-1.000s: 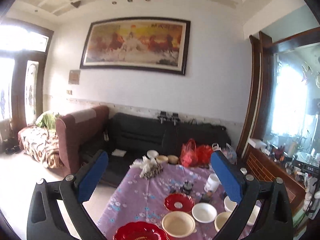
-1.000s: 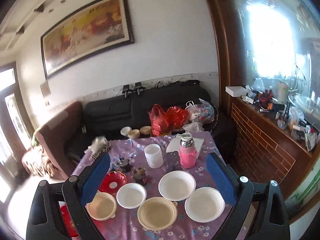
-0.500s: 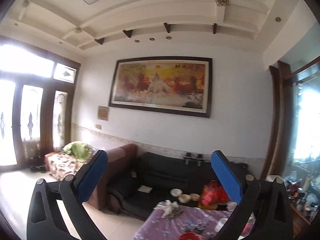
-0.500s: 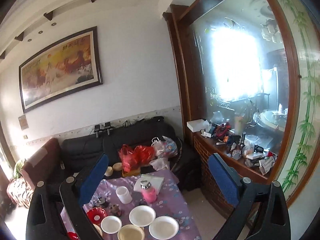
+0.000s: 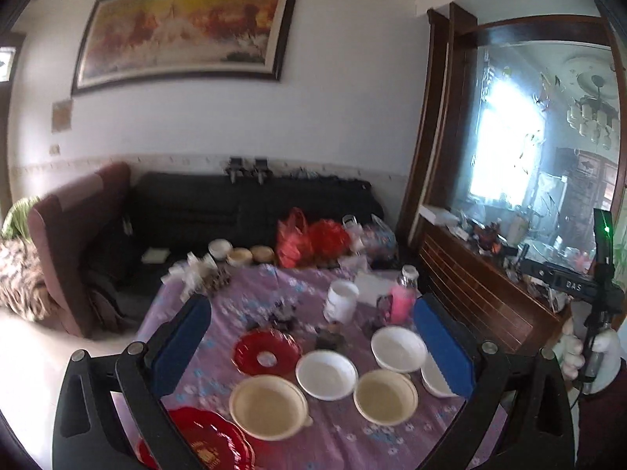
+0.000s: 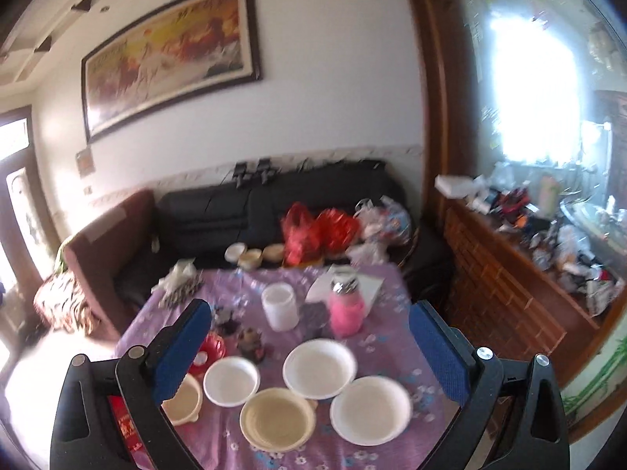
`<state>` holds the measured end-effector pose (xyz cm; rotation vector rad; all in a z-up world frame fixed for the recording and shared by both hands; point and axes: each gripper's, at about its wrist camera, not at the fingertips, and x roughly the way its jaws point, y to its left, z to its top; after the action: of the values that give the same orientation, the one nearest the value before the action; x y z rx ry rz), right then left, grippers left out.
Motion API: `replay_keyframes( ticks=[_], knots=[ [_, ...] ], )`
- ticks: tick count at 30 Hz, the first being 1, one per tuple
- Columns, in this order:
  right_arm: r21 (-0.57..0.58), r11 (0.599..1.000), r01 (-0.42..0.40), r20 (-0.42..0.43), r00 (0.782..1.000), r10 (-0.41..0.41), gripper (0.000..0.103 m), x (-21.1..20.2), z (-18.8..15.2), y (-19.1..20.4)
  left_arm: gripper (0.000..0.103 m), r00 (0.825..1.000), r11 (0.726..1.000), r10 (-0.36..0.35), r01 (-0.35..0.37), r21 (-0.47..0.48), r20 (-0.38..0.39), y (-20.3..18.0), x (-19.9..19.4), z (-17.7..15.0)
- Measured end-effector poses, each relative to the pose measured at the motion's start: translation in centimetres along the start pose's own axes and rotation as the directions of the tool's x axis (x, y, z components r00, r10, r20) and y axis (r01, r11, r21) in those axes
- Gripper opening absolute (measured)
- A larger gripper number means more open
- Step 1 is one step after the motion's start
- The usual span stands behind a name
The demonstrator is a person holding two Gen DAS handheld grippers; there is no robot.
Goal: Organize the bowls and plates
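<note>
White bowls [image 6: 319,368] and cream bowls [image 6: 277,419] sit clustered on the near part of the purple floral tablecloth [image 6: 376,286], with red plates [image 5: 267,352] at the left. Left gripper [image 5: 313,348] and right gripper [image 6: 305,352] hover above, jaws spread, empty. A pink bottle [image 6: 347,311] stands farther back.

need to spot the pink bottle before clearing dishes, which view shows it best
The right wrist view: the pink bottle with the silver cap stands whole and unblocked behind the white bowls. In the left wrist view it appears smaller, with its lower right partly hidden behind the blue claw pad.
</note>
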<state>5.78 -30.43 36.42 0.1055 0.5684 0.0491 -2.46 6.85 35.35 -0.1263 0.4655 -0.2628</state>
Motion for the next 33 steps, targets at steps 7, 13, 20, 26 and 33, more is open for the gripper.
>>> replay_keyframes(
  ticks=[7, 13, 20, 26, 33],
  knots=[
    [0.001, 0.992, -0.129, -0.277, 0.953, 0.124, 0.102, 16.4, -6.8, 3.9, 0.101, 0.935, 0.97, -0.116, 0.034, -0.24, -0.336, 7.1, 18.5, -8.8],
    [0.005, 0.978, -0.206, -0.487, 0.854, 0.182, 0.084, 27.6, -12.5, 7.3, 0.072, 0.857, 0.956, -0.154, 0.005, -0.292, -0.492, 8.9, 27.0, -12.7],
    [0.025, 0.981, -0.19, -0.577, 0.799, 0.17, 0.078, 34.5, -15.3, 7.8, 0.065, 0.822, 0.962, -0.161, 0.006, -0.275, -0.546, 7.4, 31.8, -13.6],
    [0.008, 0.982, -0.188, -0.601, 0.784, 0.155, 0.078, 37.0, -16.3, 8.5, 0.053, 0.792, 0.97, -0.15, 0.001, -0.245, -0.592, 6.5, 34.8, -14.5],
    [0.02, 0.98, -0.198, -0.644, 0.747, 0.164, 0.023, 38.9, -17.8, 9.0, 0.039, 0.757, 0.974, -0.147, -0.001, -0.227, -0.636, 6.0, 36.5, -15.7]
  ],
)
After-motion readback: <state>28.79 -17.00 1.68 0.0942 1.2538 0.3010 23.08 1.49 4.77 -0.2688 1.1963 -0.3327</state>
